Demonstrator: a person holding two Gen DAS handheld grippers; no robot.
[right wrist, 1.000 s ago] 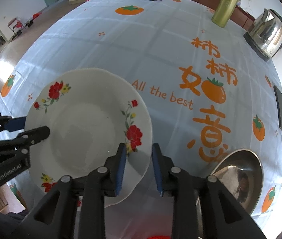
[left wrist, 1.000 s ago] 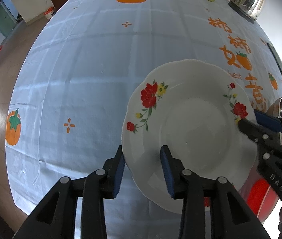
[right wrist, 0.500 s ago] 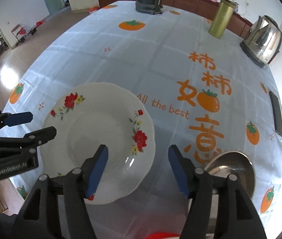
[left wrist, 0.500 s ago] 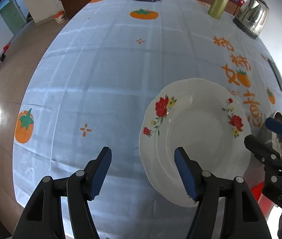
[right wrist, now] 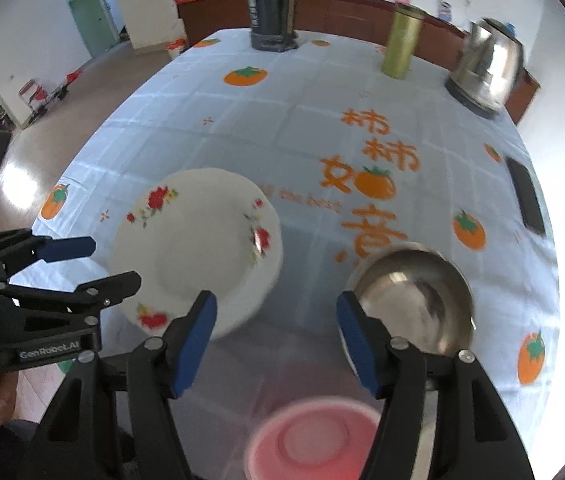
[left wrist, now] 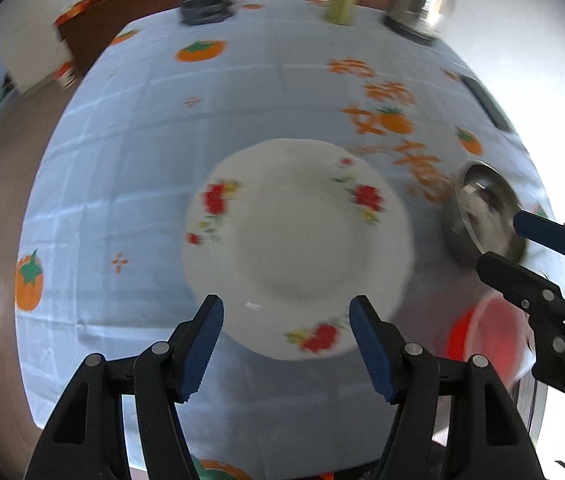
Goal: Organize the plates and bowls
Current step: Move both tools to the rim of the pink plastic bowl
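Note:
A white plate with red flowers (left wrist: 298, 248) lies flat on the tablecloth; it also shows in the right wrist view (right wrist: 198, 248). My left gripper (left wrist: 286, 344) is open and empty, raised just short of the plate's near rim. My right gripper (right wrist: 276, 340) is open and empty, above the gap between the plate and a steel bowl (right wrist: 414, 300). The steel bowl shows in the left wrist view (left wrist: 482, 216) to the right of the plate. A pink bowl (right wrist: 314, 440) sits near the table's front edge, below my right gripper, and shows blurred in the left wrist view (left wrist: 486, 340).
At the far end stand a dark thermos (right wrist: 272, 4), a green-gold canister (right wrist: 402, 40) and a steel kettle (right wrist: 486, 68). A dark phone (right wrist: 526, 196) lies at the right edge. The tablecloth (right wrist: 282, 120) has orange fruit prints. The floor lies to the left.
Both grippers opened, let go of the plate and pulled back and up. The plate now rests on the table. The pink bowl and more of the steel bowl have come into view.

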